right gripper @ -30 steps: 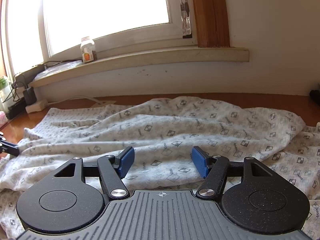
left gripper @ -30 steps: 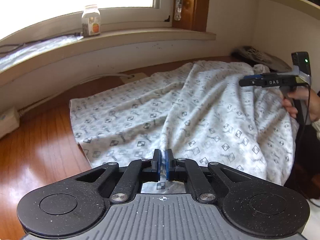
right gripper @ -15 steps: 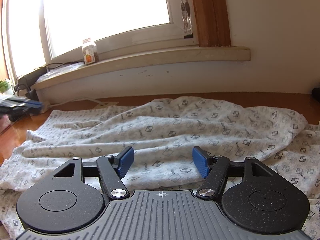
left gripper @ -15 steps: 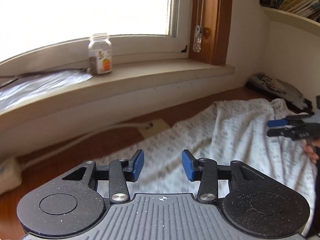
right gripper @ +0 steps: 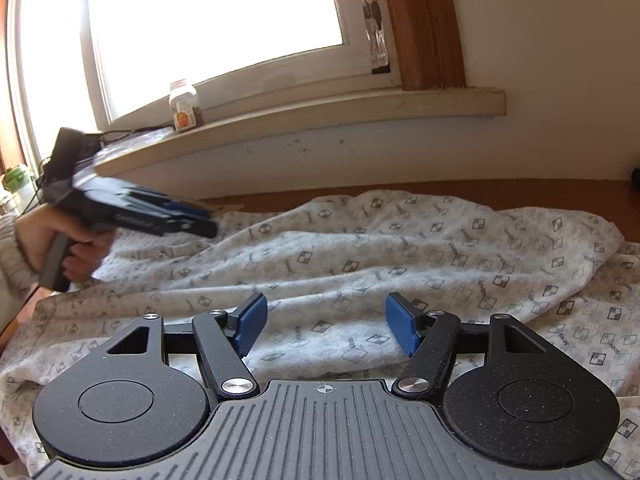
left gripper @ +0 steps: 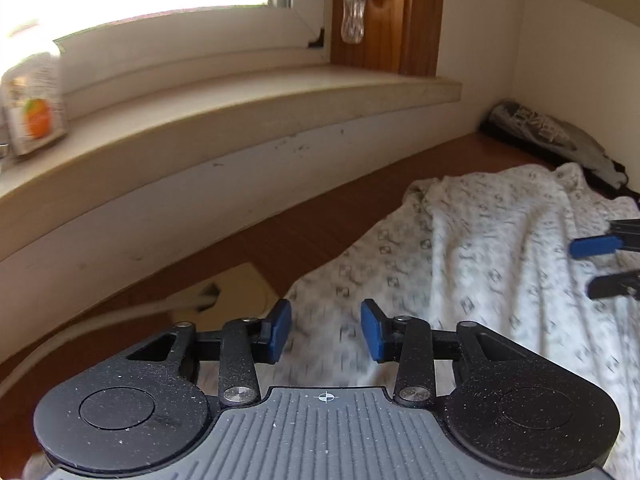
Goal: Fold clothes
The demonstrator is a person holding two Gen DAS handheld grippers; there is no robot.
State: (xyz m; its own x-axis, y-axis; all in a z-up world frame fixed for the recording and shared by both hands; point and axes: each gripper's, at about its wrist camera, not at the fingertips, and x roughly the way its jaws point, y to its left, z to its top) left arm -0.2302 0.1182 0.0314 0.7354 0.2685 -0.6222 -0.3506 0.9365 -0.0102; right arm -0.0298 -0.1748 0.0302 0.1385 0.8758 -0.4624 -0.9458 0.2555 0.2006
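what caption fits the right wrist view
Open right tool hovers over the patterned garment while the left tool reaches in.

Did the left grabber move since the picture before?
Yes. In the right wrist view the left gripper has swung in from the left edge toward the jar; its jaws have just been closing, nothing between them.

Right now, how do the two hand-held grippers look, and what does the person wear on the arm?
Each gripper, left gripper and right gripper, has a speckled black body with two round discs, silver pivot screws, a ribbed grey plate with a small crosshair mark, and flat blue finger pads. A grey grip handle shows. The knitted off-white sleeve covers the wrist.
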